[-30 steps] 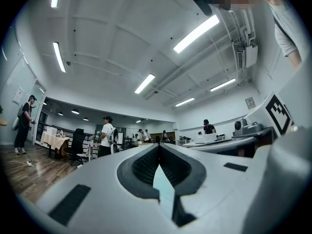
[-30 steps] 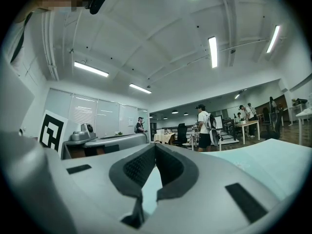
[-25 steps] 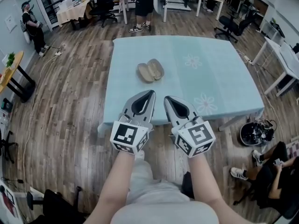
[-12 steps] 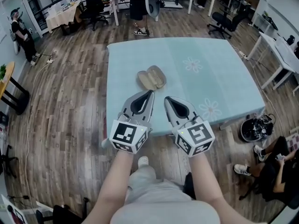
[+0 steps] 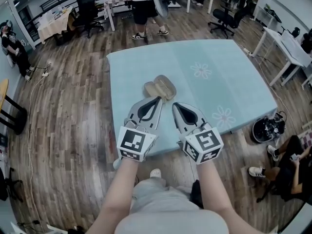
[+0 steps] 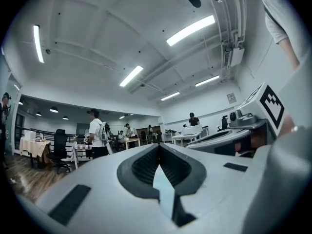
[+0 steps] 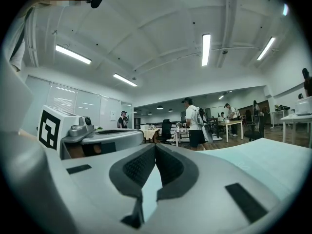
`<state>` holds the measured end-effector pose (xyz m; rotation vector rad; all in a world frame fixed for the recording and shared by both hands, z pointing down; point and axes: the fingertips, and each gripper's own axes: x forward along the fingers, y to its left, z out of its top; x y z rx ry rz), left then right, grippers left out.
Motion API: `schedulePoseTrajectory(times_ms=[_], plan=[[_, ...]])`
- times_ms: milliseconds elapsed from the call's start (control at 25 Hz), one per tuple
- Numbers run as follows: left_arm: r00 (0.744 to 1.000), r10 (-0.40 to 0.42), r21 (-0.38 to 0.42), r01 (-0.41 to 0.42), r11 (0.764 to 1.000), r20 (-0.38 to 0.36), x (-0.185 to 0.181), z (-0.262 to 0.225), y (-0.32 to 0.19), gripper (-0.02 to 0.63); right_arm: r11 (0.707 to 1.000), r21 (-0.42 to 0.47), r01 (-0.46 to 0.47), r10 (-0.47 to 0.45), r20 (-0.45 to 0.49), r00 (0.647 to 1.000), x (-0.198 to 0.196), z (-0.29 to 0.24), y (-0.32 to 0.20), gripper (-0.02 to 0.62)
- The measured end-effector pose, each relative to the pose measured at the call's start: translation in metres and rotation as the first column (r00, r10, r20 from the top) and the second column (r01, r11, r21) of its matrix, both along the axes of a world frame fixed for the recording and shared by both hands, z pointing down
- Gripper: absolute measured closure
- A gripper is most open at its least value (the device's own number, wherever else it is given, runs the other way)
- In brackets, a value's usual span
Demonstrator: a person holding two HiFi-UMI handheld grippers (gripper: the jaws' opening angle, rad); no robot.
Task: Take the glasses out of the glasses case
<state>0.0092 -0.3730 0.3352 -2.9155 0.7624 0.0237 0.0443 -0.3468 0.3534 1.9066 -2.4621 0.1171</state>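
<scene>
A beige glasses case (image 5: 159,87) lies open on the light blue tablecloth (image 5: 214,89), toward the table's near left part. Whether glasses are inside is too small to tell. In the head view my left gripper (image 5: 157,99) is held level above the near table edge, its tip just short of the case. My right gripper (image 5: 175,105) is beside it, to the right of the case. Both are shut with nothing between the jaws. The left gripper (image 6: 158,146) and right gripper (image 7: 155,146) views look out across the room, and the case is hidden in both.
A person (image 5: 144,6) stands beyond the table's far end, near office chairs (image 5: 87,4). White desks (image 5: 287,43) stand at the right. A dark round object (image 5: 266,129) and a seated person (image 5: 287,167) are on the wooden floor at the lower right.
The view has moved toward the table, so the case now lies just ahead of both gripper tips. Both grippers have stayed shut and side by side.
</scene>
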Motion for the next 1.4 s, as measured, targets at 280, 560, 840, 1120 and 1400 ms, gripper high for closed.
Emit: schedulePoseTrajectory(times_ms=[280, 560, 840, 1120, 1400], plan=[[0.999, 0.017, 0.01, -0.017, 1.0, -0.03, -0.004, -0.006, -0.03, 0.598, 0.999, 0.005, -0.038, 0.038, -0.004, 0.999, 0.0, 0.002, -0.025, 0.589], [0.998, 0.036, 0.002, -0.036, 0.999, -0.058, 0.0, -0.005, -0.046, 0.598, 0.998, -0.008, -0.062, 0.062, -0.023, 0.998, 0.004, 0.008, -0.033, 0.589], [0.997, 0.045, -0.036, -0.048, 0.998, -0.066, 0.02, 0.007, -0.056, 0.598, 0.997, -0.026, -0.069, 0.069, -0.025, 0.997, 0.019, 0.016, -0.042, 0.589], [0.999, 0.021, -0.071, -0.024, 0.997, -0.047, 0.036, 0.021, -0.079, 0.598, 0.996, -0.07, -0.053, 0.051, -0.028, 0.998, 0.041, 0.03, -0.065, 0.589], [1.0, 0.003, -0.12, -0.006, 0.993, -0.024, 0.045, 0.042, -0.106, 0.598, 0.984, -0.174, -0.038, 0.029, -0.055, 0.998, 0.055, 0.061, -0.1, 0.589]])
